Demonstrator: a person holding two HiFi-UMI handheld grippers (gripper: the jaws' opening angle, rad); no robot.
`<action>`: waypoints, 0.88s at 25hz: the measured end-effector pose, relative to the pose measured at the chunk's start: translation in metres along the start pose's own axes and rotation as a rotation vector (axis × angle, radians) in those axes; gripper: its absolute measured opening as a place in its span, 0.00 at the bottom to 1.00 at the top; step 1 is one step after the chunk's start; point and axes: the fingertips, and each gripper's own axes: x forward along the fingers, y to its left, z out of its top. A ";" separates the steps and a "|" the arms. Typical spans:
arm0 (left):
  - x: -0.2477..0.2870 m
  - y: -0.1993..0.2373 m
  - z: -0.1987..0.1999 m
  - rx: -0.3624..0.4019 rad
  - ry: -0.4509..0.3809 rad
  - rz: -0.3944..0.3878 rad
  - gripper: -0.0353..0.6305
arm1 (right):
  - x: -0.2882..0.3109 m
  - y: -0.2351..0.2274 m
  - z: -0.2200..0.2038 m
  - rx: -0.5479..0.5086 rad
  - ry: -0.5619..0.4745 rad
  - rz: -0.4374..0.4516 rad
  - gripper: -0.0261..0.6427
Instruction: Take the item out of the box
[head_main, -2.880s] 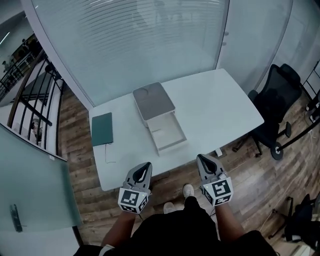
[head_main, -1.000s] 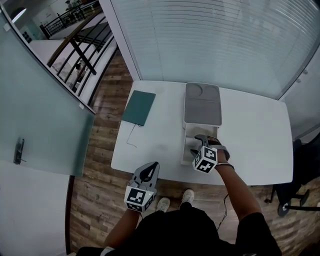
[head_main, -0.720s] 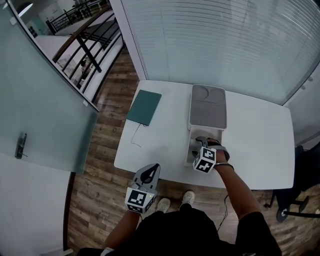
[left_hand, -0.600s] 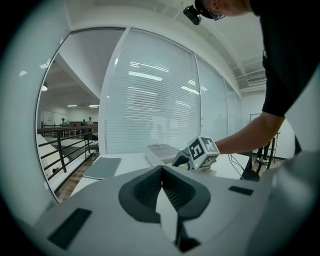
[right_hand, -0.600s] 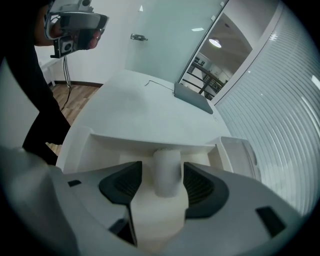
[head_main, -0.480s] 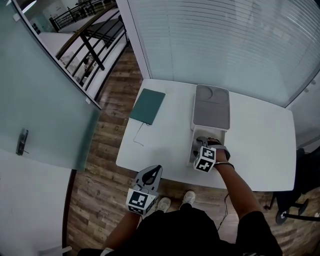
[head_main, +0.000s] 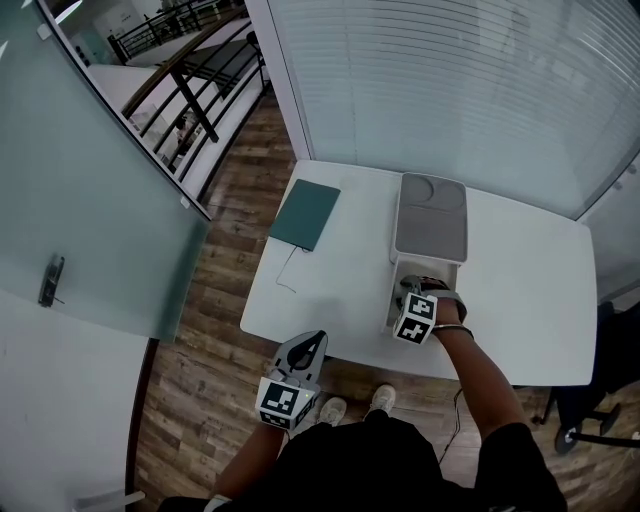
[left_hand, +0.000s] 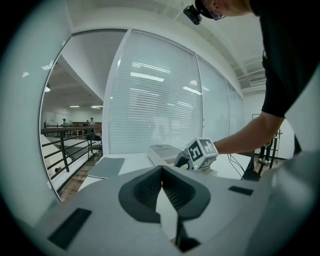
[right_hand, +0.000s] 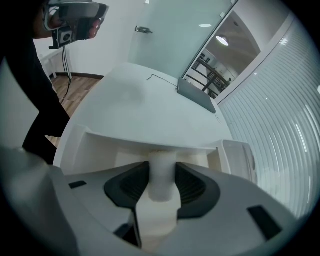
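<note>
Right now you're on the grasp step: your right gripper (right_hand: 162, 165) is closing its jaws onto the white item (right_hand: 162, 185), which sits inside the open box (right_hand: 75, 145). Your left gripper (left_hand: 161, 172) hangs clenched and empty, on the near left. Next, I'd judge: firm the hold, then lift clear of the walls.

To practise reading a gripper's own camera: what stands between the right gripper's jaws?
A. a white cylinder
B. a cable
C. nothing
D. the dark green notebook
A: the right gripper view shows the white cylinder between the jaws of the right gripper, which are closing on it inside the open box.
</note>
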 end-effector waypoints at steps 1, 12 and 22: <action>-0.001 0.003 0.001 0.003 -0.001 0.006 0.07 | 0.000 0.000 0.000 -0.001 0.004 -0.001 0.30; 0.002 0.002 0.003 -0.019 -0.010 -0.019 0.07 | -0.028 -0.018 -0.006 0.095 -0.032 -0.131 0.30; 0.009 -0.007 0.010 -0.021 -0.022 -0.061 0.07 | -0.108 -0.050 0.019 0.412 -0.326 -0.295 0.30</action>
